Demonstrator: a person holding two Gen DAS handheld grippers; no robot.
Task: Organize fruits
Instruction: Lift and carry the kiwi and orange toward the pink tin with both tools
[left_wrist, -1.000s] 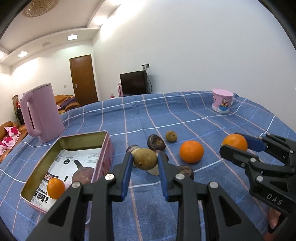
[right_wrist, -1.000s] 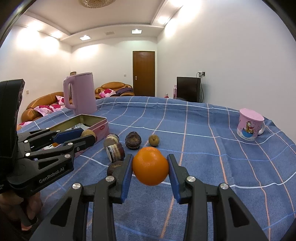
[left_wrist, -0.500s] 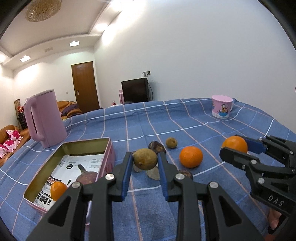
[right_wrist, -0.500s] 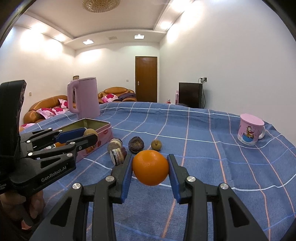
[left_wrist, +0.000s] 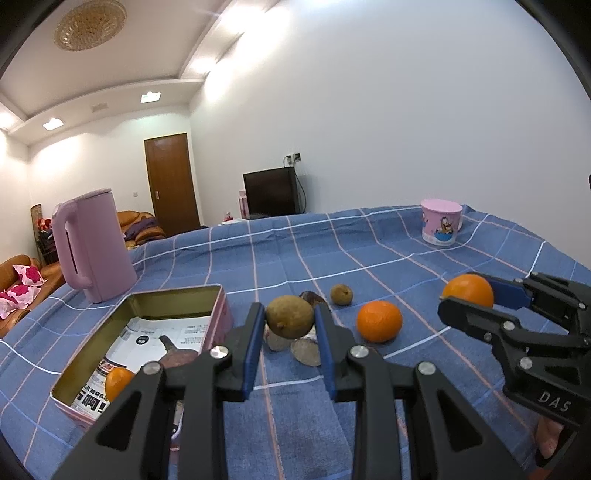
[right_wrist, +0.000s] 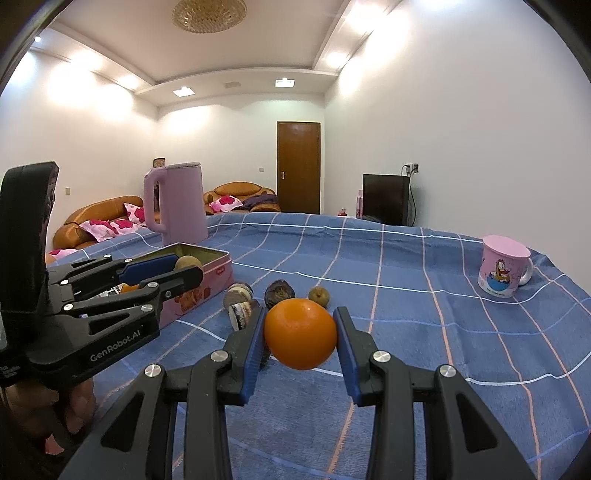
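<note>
Your left gripper (left_wrist: 290, 325) is clamped on a brown-green fruit (left_wrist: 290, 316), and your right gripper (right_wrist: 300, 341) is clamped on an orange (right_wrist: 300, 334); each has both pads pressed against the fruit, and both fruits are lifted clear of the blue checked cloth (left_wrist: 369, 254).

The tin (left_wrist: 173, 295) sits at about 10 o'clock from your left gripper, close by, already holding a small orange (left_wrist: 118, 382) and a dark fruit (left_wrist: 177, 354).

Both fruits are round and gripped only at their sides, so a quick swing or tilt could roll one out and send it across the cloth.

From your right gripper the tin lies at 10 o'clock, beyond the left gripper, so bringing both in together risks a collision above the rim.

A loose orange (left_wrist: 379, 320) at 2 o'clock and a cluster of halved dark fruits (right_wrist: 242, 308) just past your left fingertips could be knocked if you drop low.

Release high and the fruit may bounce off the rim.
</note>
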